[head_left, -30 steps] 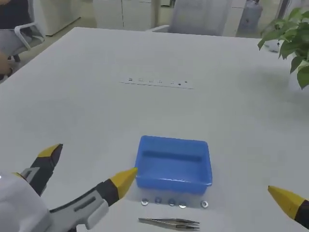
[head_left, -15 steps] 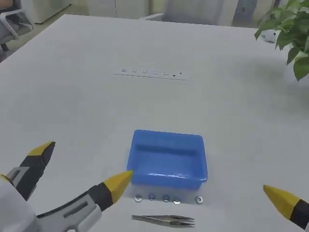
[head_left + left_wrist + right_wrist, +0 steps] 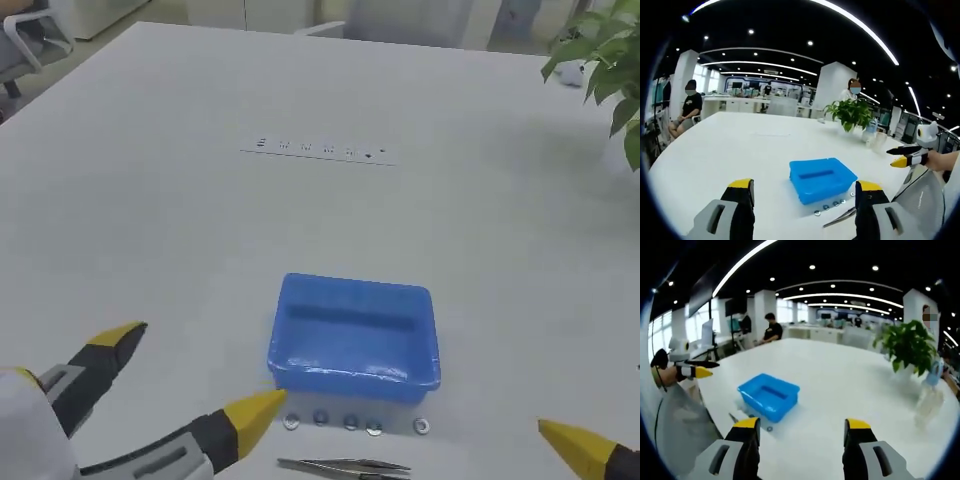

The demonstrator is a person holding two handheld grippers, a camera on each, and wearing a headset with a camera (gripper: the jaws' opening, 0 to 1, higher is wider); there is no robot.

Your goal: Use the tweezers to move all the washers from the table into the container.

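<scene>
At the bottom edge of the head view the tweezers (image 3: 345, 465) lie on the worktop (image 3: 150, 200), long axis left-to-right, just below the row of washers (image 3: 350, 423) and the container (image 3: 350, 378). Both claws gape apart and empty. The left claw (image 3: 200, 367) has a tip just left of the tweezers' end, so it looks nearer than the right claw (image 3: 802, 423), well off at lower right.

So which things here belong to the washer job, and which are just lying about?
Job: blue container, washers in a row in front of it, tweezers, left gripper and right gripper, both open.
Lying about: potted plant, marked strip, chair.
</scene>
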